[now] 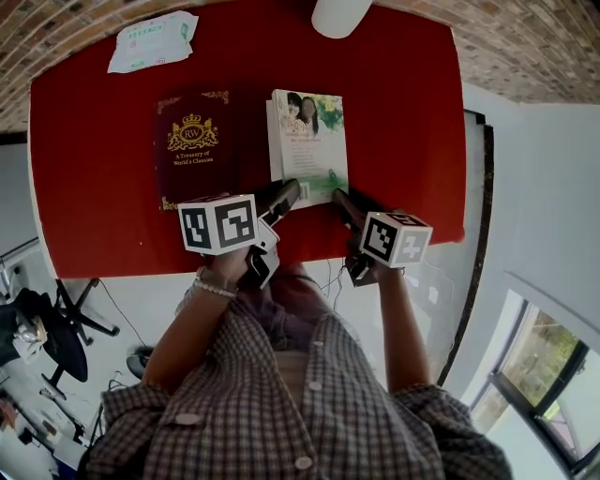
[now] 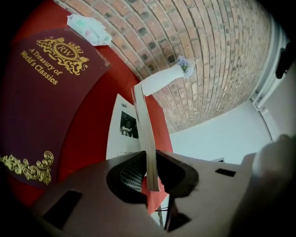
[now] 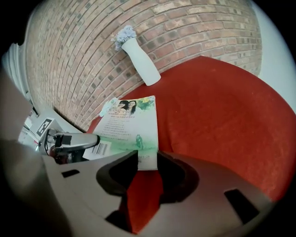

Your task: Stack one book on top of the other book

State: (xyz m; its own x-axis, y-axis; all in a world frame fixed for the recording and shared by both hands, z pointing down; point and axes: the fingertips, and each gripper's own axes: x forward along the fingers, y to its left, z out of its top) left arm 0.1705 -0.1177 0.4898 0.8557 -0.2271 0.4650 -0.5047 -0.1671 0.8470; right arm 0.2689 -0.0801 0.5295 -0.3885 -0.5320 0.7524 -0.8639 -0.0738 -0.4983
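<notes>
Two books lie side by side on the red table (image 1: 403,112). On the left is a maroon hardback with gold print (image 1: 194,145) (image 2: 41,102); to its right lies a thin white and green paperback (image 1: 307,141) (image 3: 134,125). My left gripper (image 1: 286,195) (image 2: 150,173) is shut on the paperback's near left edge, which is lifted and shows edge-on in the left gripper view. My right gripper (image 1: 339,199) (image 3: 144,163) stands at the paperback's near right corner. That corner lies between the jaw tips, with red cloth showing behind it and the jaws apart.
A white vase (image 1: 339,14) (image 3: 141,65) stands at the table's far edge by the brick wall. A pack of tissues (image 1: 153,39) (image 2: 88,30) lies at the far left corner. The table's front edge runs just behind both grippers.
</notes>
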